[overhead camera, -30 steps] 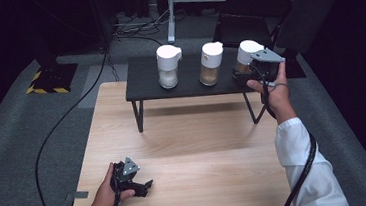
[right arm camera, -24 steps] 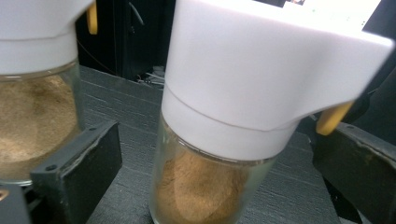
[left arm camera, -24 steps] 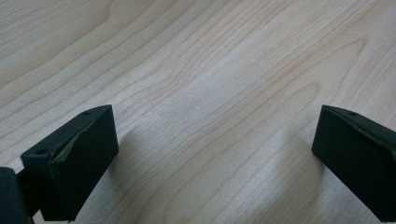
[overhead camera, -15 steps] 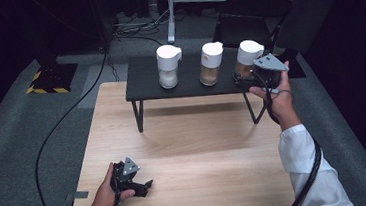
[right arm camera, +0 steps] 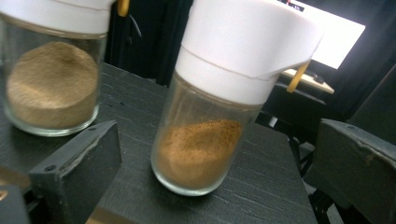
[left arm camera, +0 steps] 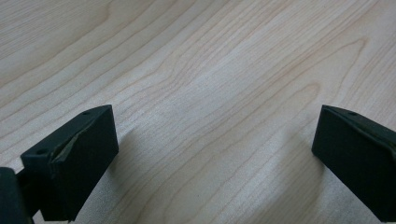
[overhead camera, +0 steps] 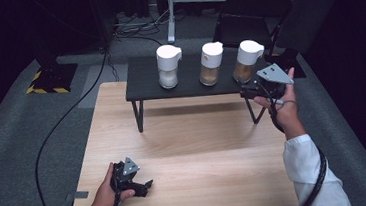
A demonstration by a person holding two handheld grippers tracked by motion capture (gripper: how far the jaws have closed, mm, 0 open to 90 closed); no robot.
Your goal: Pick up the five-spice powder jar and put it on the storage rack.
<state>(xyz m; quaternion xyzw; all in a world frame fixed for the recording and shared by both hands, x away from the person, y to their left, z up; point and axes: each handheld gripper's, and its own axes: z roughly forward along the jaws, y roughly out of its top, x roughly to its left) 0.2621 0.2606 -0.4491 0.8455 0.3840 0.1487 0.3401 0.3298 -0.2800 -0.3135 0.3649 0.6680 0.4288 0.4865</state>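
- Three white-capped glass jars lined up on a low black shelf (overhead camera: 141, 81) at the far end of the wooden table (overhead camera: 199, 141), each holding a different powder: white in the left jar (overhead camera: 168, 66), tan in the middle jar (overhead camera: 210, 63), reddish-brown in the right jar (overhead camera: 247, 61).
- Right gripper (overhead camera: 260, 88) raised at the shelf's right end, just beside the right jar, fingers (right arm camera: 77, 163) spread wide and holding nothing.
- Seen from the right gripper view: right jar standing upright between the two open fingers but farther off, not touched on either side; middle jar off to the left of it, apart from it.
- Left gripper (overhead camera: 130, 180) resting low on the near left part of the table, well apart from the shelf, fingers (left arm camera: 70, 158) spread over bare wood, nothing between them.
- Step in hand, by the look of it: the approach to the right jar, grasp not yet made.
- Next move likely calls for easing forward until the glass body sits squarely between the fingers, below the white cap, then closing evenly.
- Worth watching: a smooth round glass wall prone to slip, and a neighbouring jar close enough to be nudged by the near finger.
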